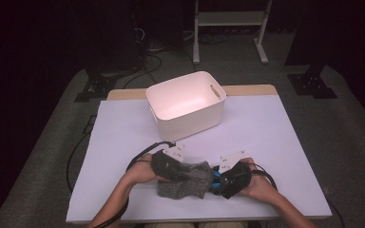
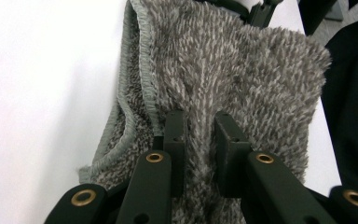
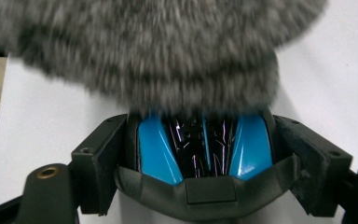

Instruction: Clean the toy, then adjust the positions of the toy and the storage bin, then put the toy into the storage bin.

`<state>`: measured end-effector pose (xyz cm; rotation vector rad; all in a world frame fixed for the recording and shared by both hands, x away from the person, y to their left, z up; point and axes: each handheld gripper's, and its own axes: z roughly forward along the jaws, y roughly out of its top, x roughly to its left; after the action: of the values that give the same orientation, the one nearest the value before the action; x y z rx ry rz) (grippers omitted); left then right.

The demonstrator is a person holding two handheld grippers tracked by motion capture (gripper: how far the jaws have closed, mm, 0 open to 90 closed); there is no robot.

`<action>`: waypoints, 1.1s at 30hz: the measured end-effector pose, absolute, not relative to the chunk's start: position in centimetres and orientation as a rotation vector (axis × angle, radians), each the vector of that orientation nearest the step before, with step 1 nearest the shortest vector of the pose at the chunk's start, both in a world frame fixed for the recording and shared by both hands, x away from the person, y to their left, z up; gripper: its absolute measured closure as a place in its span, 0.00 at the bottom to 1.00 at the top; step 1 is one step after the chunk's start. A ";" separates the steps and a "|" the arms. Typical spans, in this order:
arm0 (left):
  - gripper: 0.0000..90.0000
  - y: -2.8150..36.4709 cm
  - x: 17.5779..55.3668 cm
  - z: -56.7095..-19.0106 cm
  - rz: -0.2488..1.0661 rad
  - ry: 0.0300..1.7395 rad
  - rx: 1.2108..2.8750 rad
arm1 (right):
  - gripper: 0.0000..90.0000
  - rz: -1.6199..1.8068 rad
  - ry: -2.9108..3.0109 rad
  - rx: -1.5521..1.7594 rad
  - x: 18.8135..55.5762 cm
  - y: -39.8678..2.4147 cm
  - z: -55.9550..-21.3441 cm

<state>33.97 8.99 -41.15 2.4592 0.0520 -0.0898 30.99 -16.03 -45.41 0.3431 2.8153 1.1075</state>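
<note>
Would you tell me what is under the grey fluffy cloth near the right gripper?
A blue and black object pokes out from under the grey fluffy cloth, clamped between the jaws of the right gripper. Its far end is covered by the cloth, so what it is cannot be told.

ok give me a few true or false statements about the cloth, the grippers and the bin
1. The left gripper has its jaws pinched on the grey fuzzy cloth. True.
2. The right gripper holds nothing. False: its jaws grip a blue and black object wide across, with the cloth lying over its far end.
3. The white bin has the cloth inside. False: the cloth lies on the table near the person, apart from the bin.
4. The bin stands at the far side of the table. True.
</note>
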 end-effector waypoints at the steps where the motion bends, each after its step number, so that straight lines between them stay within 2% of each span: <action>1: 0.86 8.6 34.0 -41.1 -0.095 0.041 2.459 | 0.23 1.100 2.824 0.352 31.0 -15.9 -45.5; 5: 0.86 6.7 34.3 -40.9 -0.114 -0.001 2.460 | 0.24 1.100 2.833 0.354 31.1 -15.9 -45.7; 9: 0.85 6.8 34.4 -40.9 -0.117 -0.001 2.463 | 0.24 1.099 2.830 0.350 31.1 -15.9 -45.7; 17: 0.85 10.5 34.4 -41.6 -0.103 0.093 2.488 | 0.24 1.098 2.828 0.325 31.1 -15.9 -45.7; 23: 0.85 11.8 34.2 -42.1 -0.105 0.138 2.469 | 0.25 1.102 2.831 0.321 31.1 -15.8 -45.7; 33: 0.85 7.9 34.4 -41.1 -0.116 0.041 2.469 | 0.25 1.125 2.826 0.283 31.3 -15.9 -45.8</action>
<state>34.39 7.85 -41.07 2.4690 0.0407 -0.1164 31.29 -15.93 -45.80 0.2832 2.8257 1.1248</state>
